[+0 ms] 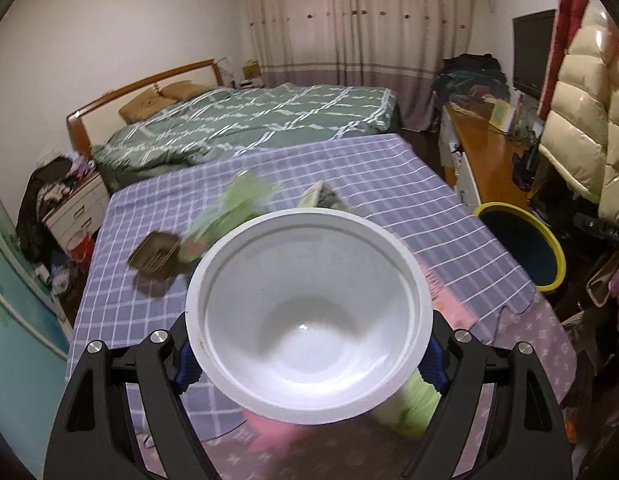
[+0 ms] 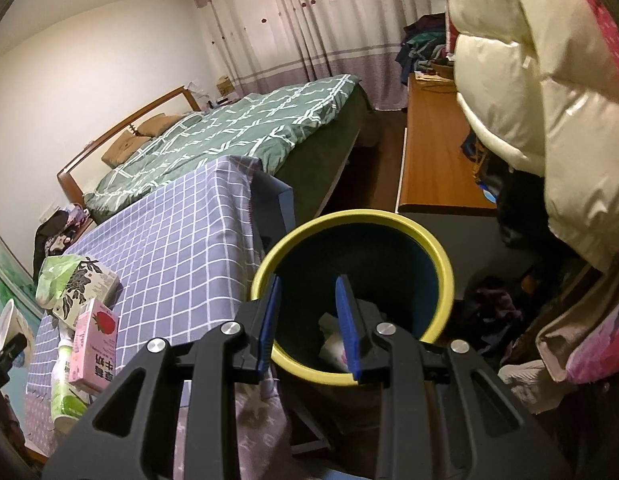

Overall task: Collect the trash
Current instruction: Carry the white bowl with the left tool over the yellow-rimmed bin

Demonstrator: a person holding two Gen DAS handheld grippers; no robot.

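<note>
Your left gripper (image 1: 309,360) clamps the white plastic bowl (image 1: 309,320) above the tabletop (image 1: 389,176); right gripper (image 2: 309,320) jaws gape empty over the yellow-rimmed bin (image 2: 441,256). Swinging toward 2 o'clock, the shallow rim grip could slip.

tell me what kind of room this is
Most likely a lived-in bedroom. There is a wooden-framed bed with a green checked quilt, long striped curtains behind it, and a cream puffer jacket hanging by a wooden desk. The blue bin with a yellow rim stands beside the checked-cloth table.
</note>
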